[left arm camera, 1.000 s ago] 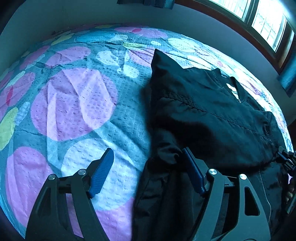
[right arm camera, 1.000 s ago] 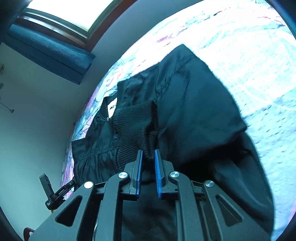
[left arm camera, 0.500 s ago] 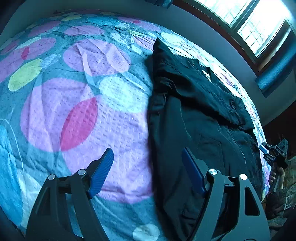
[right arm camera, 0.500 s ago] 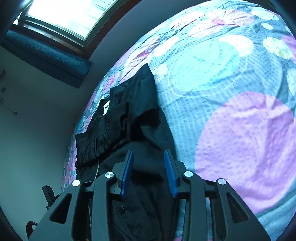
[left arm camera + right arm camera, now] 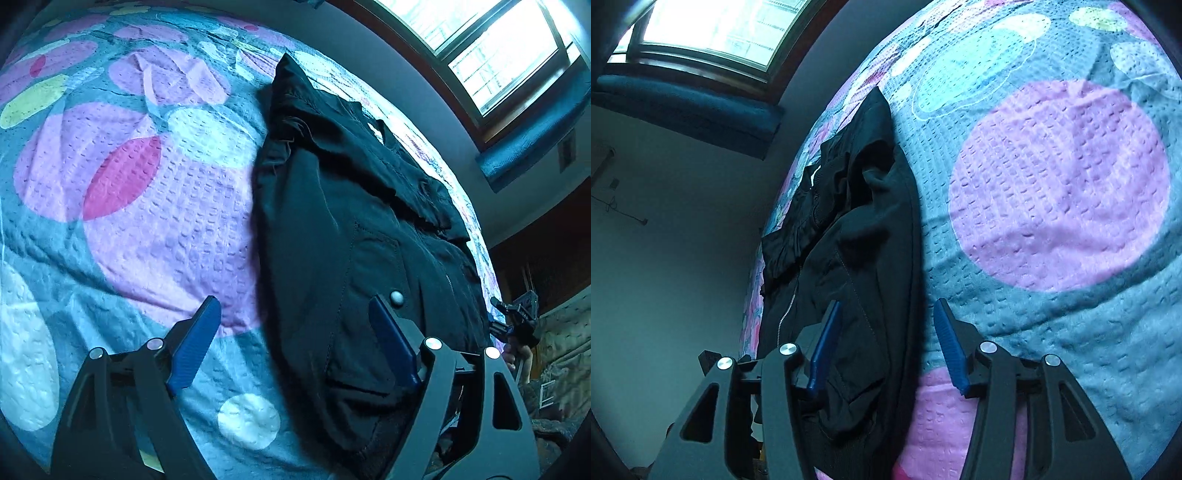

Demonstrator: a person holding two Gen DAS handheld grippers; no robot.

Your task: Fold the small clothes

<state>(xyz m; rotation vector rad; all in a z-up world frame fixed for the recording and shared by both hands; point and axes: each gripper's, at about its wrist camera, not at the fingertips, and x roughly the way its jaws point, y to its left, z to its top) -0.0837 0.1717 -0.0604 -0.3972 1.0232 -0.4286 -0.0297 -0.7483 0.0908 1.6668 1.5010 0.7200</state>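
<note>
A small black jacket [image 5: 354,229] lies on a bed with both sleeves folded in across its chest, zip and a snap button showing. My left gripper [image 5: 295,332] is open and empty, hovering over the jacket's left lower edge, one finger over the bedspread. In the right wrist view the jacket [image 5: 857,266] runs up the left side. My right gripper [image 5: 886,336] is open and empty above the jacket's lower right edge. The right gripper also shows in the left wrist view [image 5: 517,317] at the far right.
The bed has a teal bedspread [image 5: 140,206] with pink, white and yellow circles, also wide in the right wrist view [image 5: 1060,184]. A window [image 5: 491,48] and a grey wall run behind the bed. Dark clutter sits past the bed's right side [image 5: 554,387].
My right gripper let go of the ribbed cuff and opened wide. Both grippers pulled back toward the jacket's lower hem. The sleeve now lies folded across the chest.
</note>
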